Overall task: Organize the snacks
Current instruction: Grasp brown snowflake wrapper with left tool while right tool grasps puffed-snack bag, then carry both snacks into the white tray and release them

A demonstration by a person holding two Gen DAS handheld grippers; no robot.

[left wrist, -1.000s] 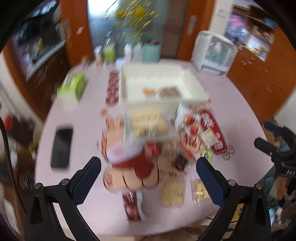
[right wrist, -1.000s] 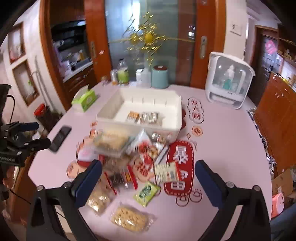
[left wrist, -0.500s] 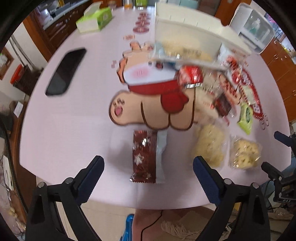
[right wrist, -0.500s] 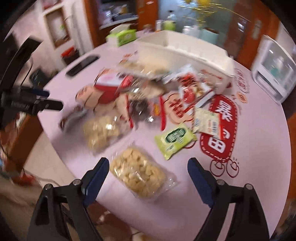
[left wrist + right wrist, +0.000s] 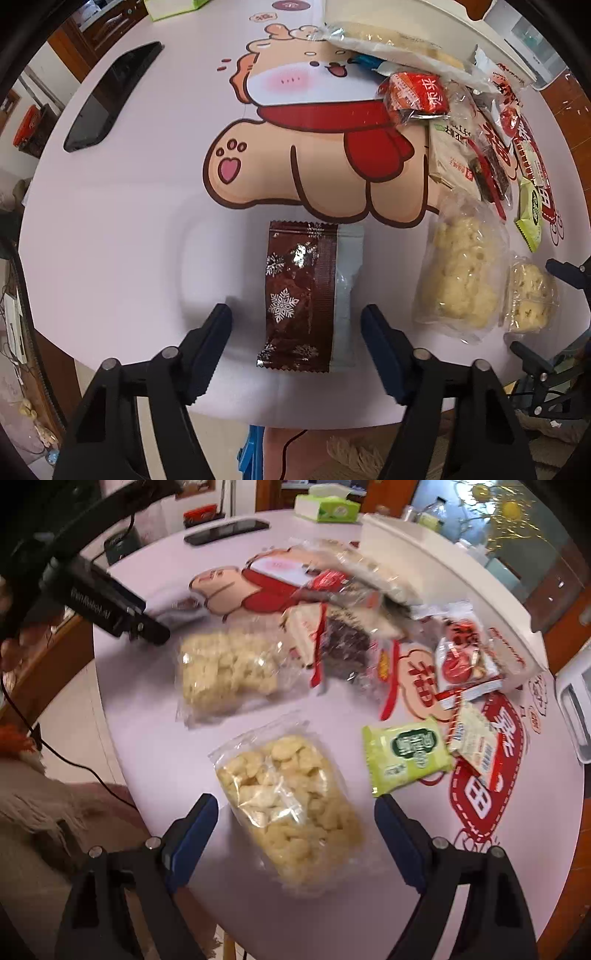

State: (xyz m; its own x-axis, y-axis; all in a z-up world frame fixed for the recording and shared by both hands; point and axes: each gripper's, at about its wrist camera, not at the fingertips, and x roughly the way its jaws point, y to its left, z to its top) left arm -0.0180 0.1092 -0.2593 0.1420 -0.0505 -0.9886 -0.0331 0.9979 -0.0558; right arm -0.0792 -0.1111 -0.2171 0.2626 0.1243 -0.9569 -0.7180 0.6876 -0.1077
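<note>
Grippers are both hanging low over the tabletop (image 5: 122,221), each one lined up on its own snack. The left gripper (image 5: 296,325) is closing, its jaws still clear of the brown snowflake packet (image 5: 299,295) lying flat between them near the table's edge; nothing is being pinched yet. The right gripper (image 5: 295,816) is standing wide, released, straddling the near end of a clear bag of pale biscuits (image 5: 288,805) without pressing on it.

Judging by this, the step in hand is the pick-up of two snacks at once. Next, each gripper is likely needing to settle a little lower and squeeze across the narrow width of its pack, gently for the biscuit bag, since it is looking soft and crushable.

Further out, a second clear bag (image 5: 225,672) is lying just beside the first, then a green packet (image 5: 406,755), and a heap of red and white wrappers is crowding against the white bin (image 5: 461,587) at the back, where the snacks are presumably going. A black phone (image 5: 110,96) is lying well apart on the left
</note>
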